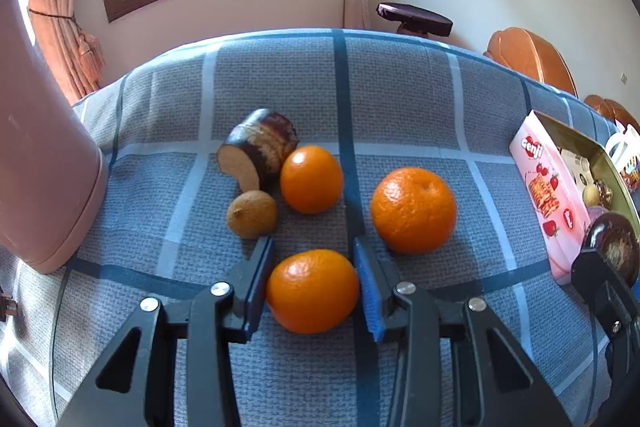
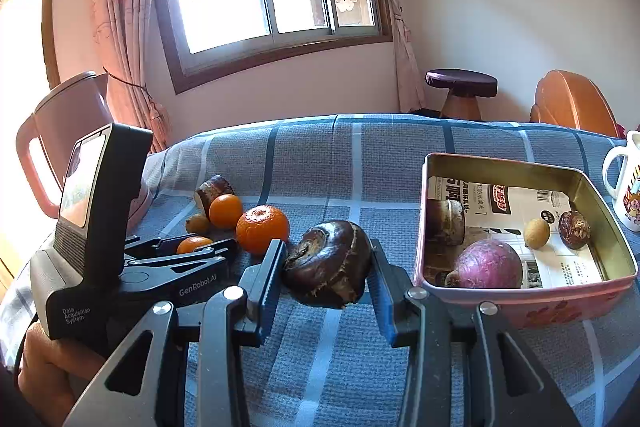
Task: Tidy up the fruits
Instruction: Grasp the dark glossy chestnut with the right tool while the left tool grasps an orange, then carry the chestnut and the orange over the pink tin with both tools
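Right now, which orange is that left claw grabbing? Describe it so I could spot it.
On the blue checked tablecloth, three oranges lie left of the pink tin. It's the nearest orange, alone between the left gripper pads, smoother than the big dimpled orange.

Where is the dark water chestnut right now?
In the right wrist view, the dark water chestnut is clamped in the right gripper, above the blue cloth, just left of the pink tin.
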{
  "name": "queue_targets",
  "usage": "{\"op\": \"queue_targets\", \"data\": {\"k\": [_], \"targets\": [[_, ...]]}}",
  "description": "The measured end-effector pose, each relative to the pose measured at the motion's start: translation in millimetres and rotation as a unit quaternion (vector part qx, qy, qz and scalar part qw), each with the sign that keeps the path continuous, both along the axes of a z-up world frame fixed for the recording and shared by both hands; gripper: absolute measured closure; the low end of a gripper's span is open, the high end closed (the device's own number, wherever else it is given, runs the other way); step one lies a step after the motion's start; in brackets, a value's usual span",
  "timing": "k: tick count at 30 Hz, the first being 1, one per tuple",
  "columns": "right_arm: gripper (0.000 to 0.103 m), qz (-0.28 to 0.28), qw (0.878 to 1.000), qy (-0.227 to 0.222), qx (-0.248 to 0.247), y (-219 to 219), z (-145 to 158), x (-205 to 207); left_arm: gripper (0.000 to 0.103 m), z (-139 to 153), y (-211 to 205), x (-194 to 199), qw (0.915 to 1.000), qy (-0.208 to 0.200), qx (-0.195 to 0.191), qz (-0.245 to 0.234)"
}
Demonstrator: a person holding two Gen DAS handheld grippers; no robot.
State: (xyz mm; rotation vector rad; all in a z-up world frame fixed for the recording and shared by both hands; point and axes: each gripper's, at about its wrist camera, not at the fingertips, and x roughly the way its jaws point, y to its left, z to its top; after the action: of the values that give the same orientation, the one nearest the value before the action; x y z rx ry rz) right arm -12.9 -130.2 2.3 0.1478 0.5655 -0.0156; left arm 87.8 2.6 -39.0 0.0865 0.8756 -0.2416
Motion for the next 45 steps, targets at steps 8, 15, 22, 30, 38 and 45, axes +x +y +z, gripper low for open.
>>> {"op": "queue_targets", "data": {"k": [8,15,22,30,38,45], "targets": [[0.061,-0.004,0.999,-0.039,-0.015,-2,10,-7,0.061,42,35,-40,0.9813,-0.168,0.003,0.094],[0.061,-0.007,0.997,-0.059,-0.048,4,12,-9,0.061,46,34,-49,0.9760,-0.182,0.008,0.120],[0.061,-0.011,0.997,-0.058,-0.050,2,12,-10,0.061,44,15,-67,0.9725,-0.189,0.030,0.132],[0.061,-0.011,0.997,-0.057,-0.058,1,12,-15,0.061,43,11,-82,0.9710,-0.191,0.028,0.142],[0.061,-0.017,0.996,-0.060,-0.070,-12,13,-27,0.061,44,-4,-95,0.9707,-0.197,0.041,0.132],[0.061,-0.027,0.994,-0.064,-0.085,-29,13,-37,0.061,43,-17,-100,0.9731,-0.193,0.040,0.120]]}}
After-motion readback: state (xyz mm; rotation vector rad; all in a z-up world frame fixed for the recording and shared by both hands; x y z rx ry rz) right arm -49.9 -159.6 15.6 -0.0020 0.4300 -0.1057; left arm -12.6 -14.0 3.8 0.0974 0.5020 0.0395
